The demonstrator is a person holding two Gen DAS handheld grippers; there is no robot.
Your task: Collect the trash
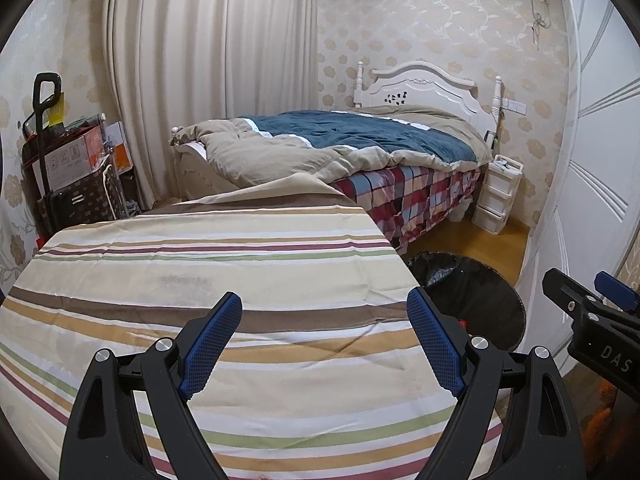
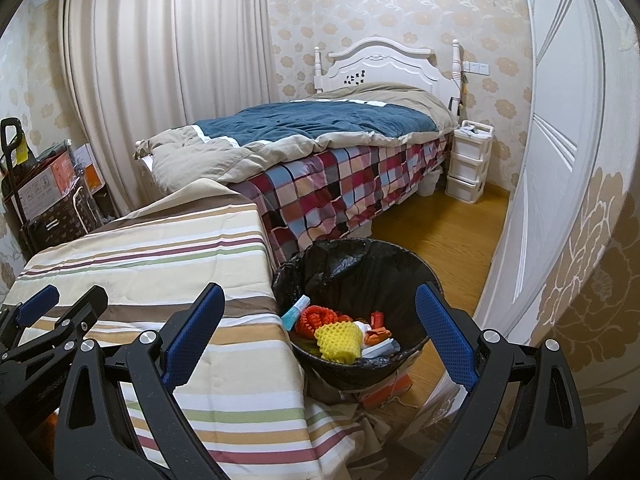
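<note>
A bin lined with a black bag (image 2: 360, 264) stands on the floor right of the striped table (image 2: 180, 256); it also shows in the left wrist view (image 1: 492, 280). In it lie a yellow foam net (image 2: 336, 340), an orange net (image 2: 316, 316), a blue-white tube (image 2: 295, 311) and a small red item (image 2: 377, 317). My right gripper (image 2: 320, 304) is open and empty, above the table's right edge and the bin. My left gripper (image 1: 324, 312) is open and empty over the striped cloth (image 1: 220, 264). The right gripper (image 1: 588, 304) shows at the right of the left wrist view, and the left gripper (image 2: 60, 308) at the left of the right wrist view.
A bed with a plaid sheet (image 2: 340, 184) stands behind the table. A white drawer unit (image 2: 468, 160) is beside the headboard. A white door (image 2: 552, 160) is on the right. Boxes and a trolley (image 1: 68, 160) stand at the left by the curtain (image 1: 208, 60). Wooden floor (image 2: 440, 228) lies beyond the bin.
</note>
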